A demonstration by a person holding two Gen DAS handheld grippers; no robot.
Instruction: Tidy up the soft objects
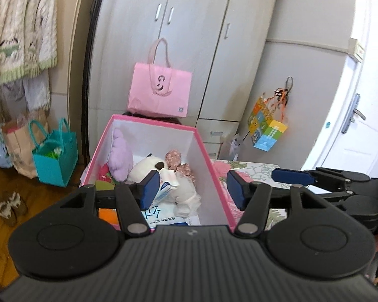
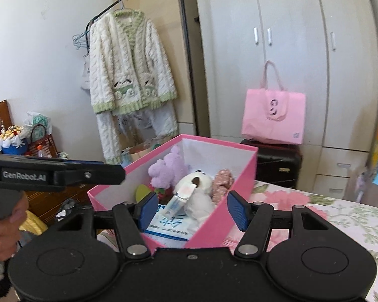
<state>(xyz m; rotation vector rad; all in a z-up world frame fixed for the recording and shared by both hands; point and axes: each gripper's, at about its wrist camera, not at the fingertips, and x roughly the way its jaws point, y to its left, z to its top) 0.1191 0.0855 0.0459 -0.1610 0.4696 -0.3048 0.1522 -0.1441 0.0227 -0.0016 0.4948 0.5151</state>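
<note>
A pink box with white inner walls sits on a flowered bedspread. Inside it lie a purple plush, a white panda plush, a pink floral soft toy and blue-and-white tissue packs. My left gripper hovers over the near end of the box, open, with nothing between its blue pads. My right gripper is also open and empty above the box, with the panda just beyond it. Each gripper shows in the other's view, the right gripper and the left gripper, held by a hand.
A pink tote bag rests on a black suitcase before the grey wardrobe. A teal bag and a paper bag stand on the wooden floor at left. A knitted cardigan hangs on a rack. A colourful bag hangs near the white door.
</note>
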